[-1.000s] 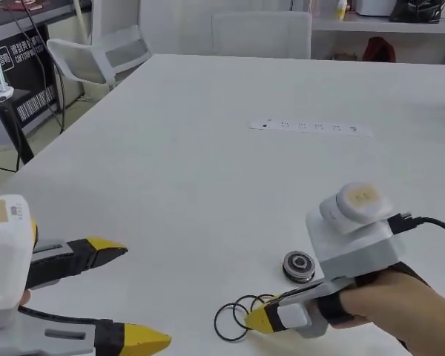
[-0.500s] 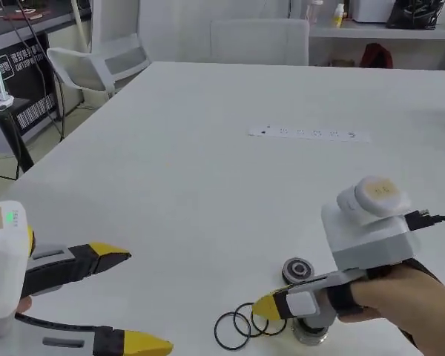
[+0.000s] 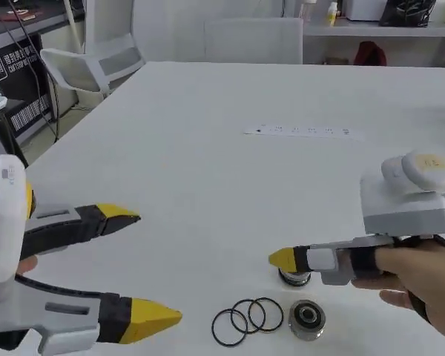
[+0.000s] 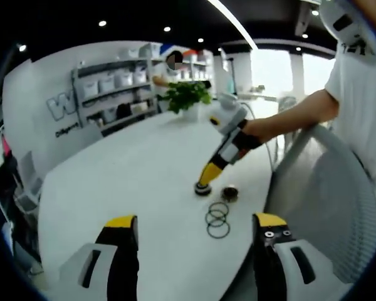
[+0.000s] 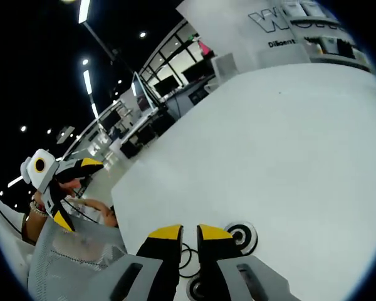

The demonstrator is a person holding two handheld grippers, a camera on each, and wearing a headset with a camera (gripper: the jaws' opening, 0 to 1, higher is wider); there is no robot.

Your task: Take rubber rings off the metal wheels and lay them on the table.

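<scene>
Two grippers should share this pull, I judge. The left gripper (image 3: 158,267), jaws spread wide at the near left, ought to pin the far metal wheel (image 3: 294,278). The right gripper (image 3: 278,259), jaws pinched almost together on nothing just above that wheel, then hooks and peels any ring on it. Three thin black rubber rings (image 3: 248,317) lie overlapping on the white worktop (image 3: 208,148), just left of the near metal wheel (image 3: 307,319), which is small, silvery and dark-centred.
</scene>
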